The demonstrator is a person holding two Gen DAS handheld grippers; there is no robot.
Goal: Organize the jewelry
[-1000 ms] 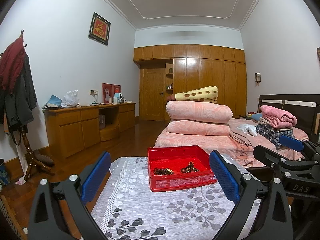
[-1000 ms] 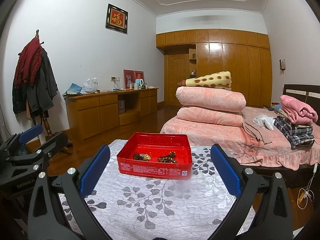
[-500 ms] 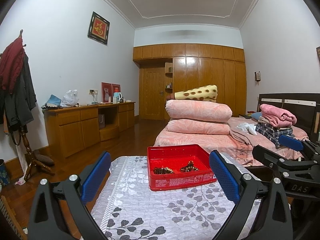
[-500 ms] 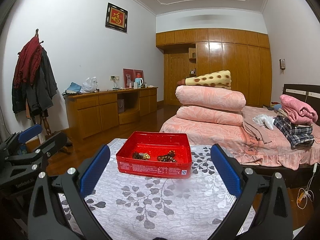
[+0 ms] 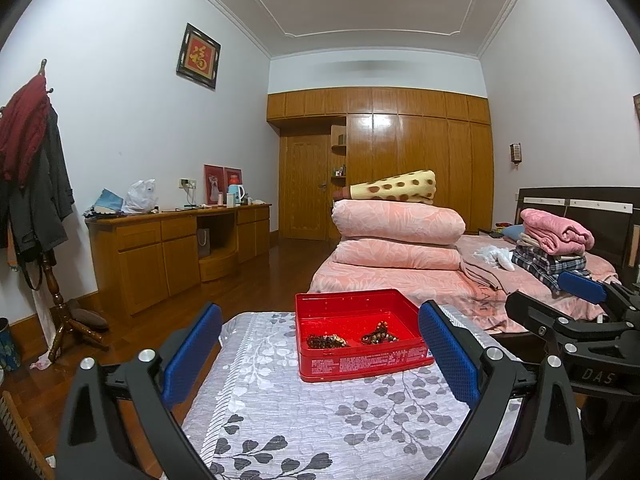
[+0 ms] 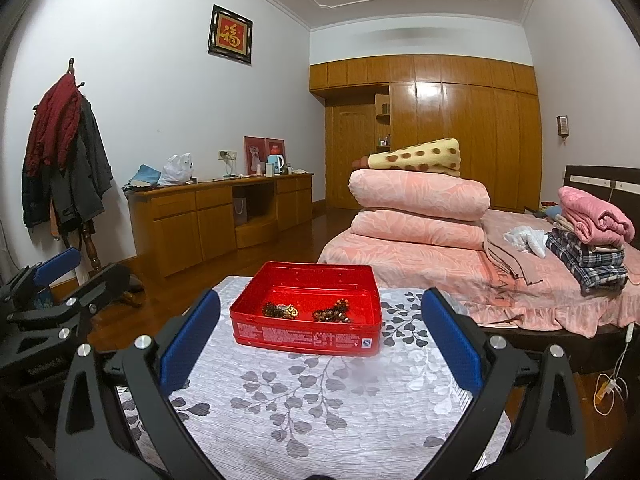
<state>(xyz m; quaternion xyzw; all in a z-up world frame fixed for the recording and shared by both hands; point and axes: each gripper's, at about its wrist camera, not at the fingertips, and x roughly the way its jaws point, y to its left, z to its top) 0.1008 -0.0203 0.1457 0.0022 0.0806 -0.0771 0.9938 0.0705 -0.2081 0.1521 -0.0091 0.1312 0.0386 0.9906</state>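
Observation:
A red tin box (image 5: 362, 362) (image 6: 304, 336) sits open on a table with a grey leaf-print cloth (image 5: 304, 420) (image 6: 320, 408). Inside lie two piles of beaded jewelry, one on the left (image 5: 326, 341) (image 6: 280, 311) and one on the right (image 5: 378, 334) (image 6: 332, 314). My left gripper (image 5: 320, 352) is open and empty, held short of the box. My right gripper (image 6: 320, 344) is open and empty, also short of the box. Each gripper shows at the edge of the other's view: the right one (image 5: 576, 312), the left one (image 6: 60, 280).
A bed (image 6: 460, 276) with folded pink quilts (image 6: 416, 208) stands behind the table to the right. A wooden sideboard (image 5: 176, 248) and a coat rack (image 5: 36, 184) line the left wall. Wooden floor lies between them.
Both views have shifted very slightly; the box sits a touch nearer in the right wrist view. The grippers stay open.

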